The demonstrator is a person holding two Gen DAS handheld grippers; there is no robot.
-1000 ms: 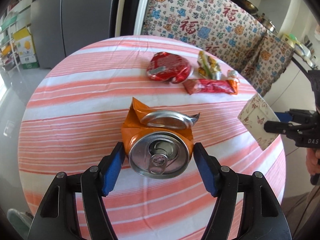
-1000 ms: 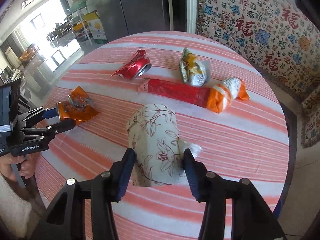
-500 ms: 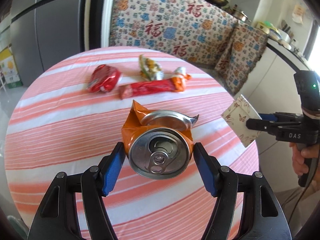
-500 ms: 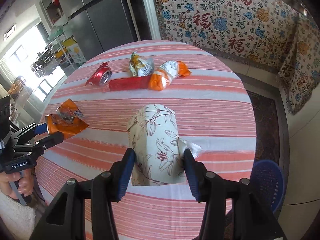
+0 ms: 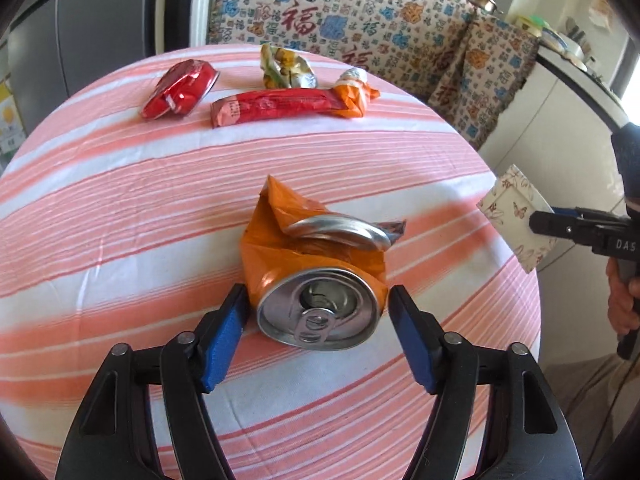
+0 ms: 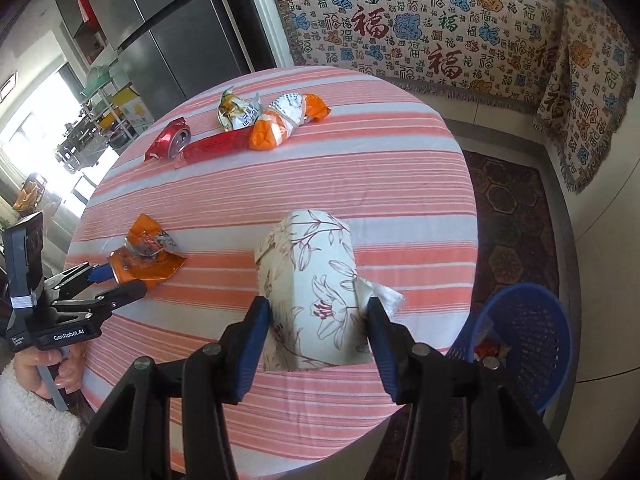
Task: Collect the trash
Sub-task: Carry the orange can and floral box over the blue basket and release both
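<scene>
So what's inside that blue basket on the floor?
Through the blue basket's mesh wall, a bit of red and yellow wrapper shows near the bottom. The right hand-held gripper covers the rest of its inside.

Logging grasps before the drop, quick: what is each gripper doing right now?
Left gripper: closed on the crushed orange can.
Right gripper: closed on the flattened floral paper cup.

You are working in bright daylight flooding in from the blown-out window at the right wrist view's far left. Glare is bouncing off the crushed orange aluminium can's silver lid. Fisheye distortion is bending the round pink-and-white striped tablecloth, and both views are darkening at their corners.
</scene>
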